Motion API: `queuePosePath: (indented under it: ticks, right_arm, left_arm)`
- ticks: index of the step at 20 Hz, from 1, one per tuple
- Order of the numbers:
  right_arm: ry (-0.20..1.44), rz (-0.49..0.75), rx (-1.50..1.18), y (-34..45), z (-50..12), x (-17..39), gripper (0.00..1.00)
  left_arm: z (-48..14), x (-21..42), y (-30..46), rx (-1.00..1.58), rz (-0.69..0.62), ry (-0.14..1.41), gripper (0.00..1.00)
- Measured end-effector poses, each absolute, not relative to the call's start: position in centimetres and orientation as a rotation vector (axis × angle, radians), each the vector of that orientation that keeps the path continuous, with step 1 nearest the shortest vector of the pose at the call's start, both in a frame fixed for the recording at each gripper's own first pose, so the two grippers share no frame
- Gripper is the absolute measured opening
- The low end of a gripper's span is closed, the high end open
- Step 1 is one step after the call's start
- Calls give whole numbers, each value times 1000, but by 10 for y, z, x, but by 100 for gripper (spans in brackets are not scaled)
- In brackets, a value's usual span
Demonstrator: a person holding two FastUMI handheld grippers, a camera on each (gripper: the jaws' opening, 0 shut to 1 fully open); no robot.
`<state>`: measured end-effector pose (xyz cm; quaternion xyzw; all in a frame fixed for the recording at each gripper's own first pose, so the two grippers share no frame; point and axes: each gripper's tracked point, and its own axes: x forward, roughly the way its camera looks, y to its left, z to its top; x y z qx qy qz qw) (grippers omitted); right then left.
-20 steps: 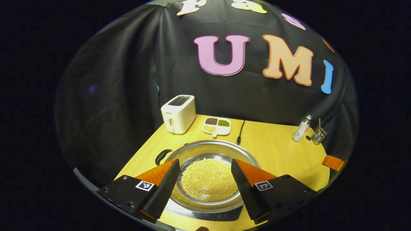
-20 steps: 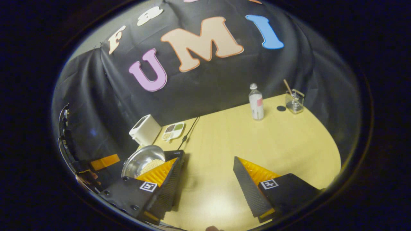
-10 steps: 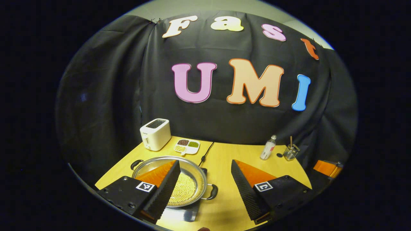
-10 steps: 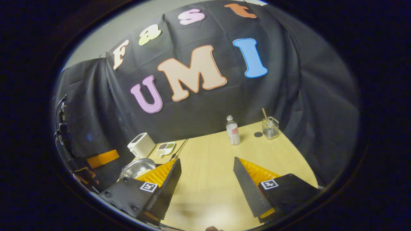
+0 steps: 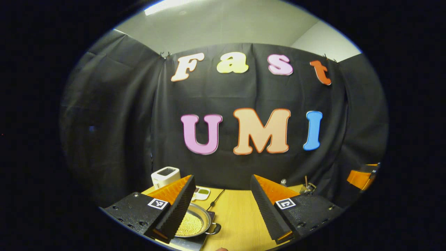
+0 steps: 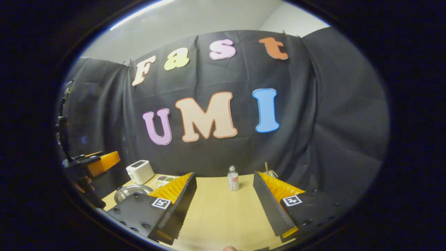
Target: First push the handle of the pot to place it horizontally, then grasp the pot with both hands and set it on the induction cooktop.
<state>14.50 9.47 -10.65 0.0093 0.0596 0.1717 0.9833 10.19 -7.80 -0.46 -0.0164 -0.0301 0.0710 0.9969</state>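
Note:
A steel pot (image 5: 195, 223) holding yellow grains sits on the black induction cooktop (image 5: 190, 244) at the table's near left, its right handle (image 5: 216, 229) pointing sideways. My left gripper (image 5: 221, 181) hangs open high above and behind the pot, nothing between its fingers (image 5: 174, 209). In the right gripper view the pot (image 6: 132, 192) lies low at the left, partly behind my left finger. My right gripper (image 6: 224, 176) is open and empty over the bare middle of the table. The left gripper (image 6: 101, 162) shows at the left edge, the right gripper (image 5: 360, 176) at the far right.
A white toaster (image 5: 165, 176) and a divided dish of beans (image 5: 202, 192) stand behind the pot, with a black cable (image 5: 216, 200) beside them. A bottle (image 6: 232, 178) and a glass holder (image 6: 270, 172) stand at the back of the wooden table (image 6: 216, 212).
Both grippers have lifted away and tipped upward, still open. The pot has stayed on the cooktop and dropped to the bottom of both views, looking much smaller.

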Motion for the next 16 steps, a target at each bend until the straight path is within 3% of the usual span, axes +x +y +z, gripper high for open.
queuePosePath:
  ticks: [1, 6, 11, 16]
  right_arm:
    - [98, 336, 10, 89, -99, 141, 92]
    - [63, 307, 3, 74, -87, 129, 92]
    - [88, 294, 54, 58, -86, 132, 92]
    - [84, 267, 82, 42, -80, 140, 92]
  left_arm:
    - [5, 96, -81, -23, 142, -101, 94]
    - [21, 76, -100, -31, 118, -202, 93]
    - [8, 76, -107, -7, 105, -173, 96]
    - [-3, 81, -105, -7, 116, -143, 93]
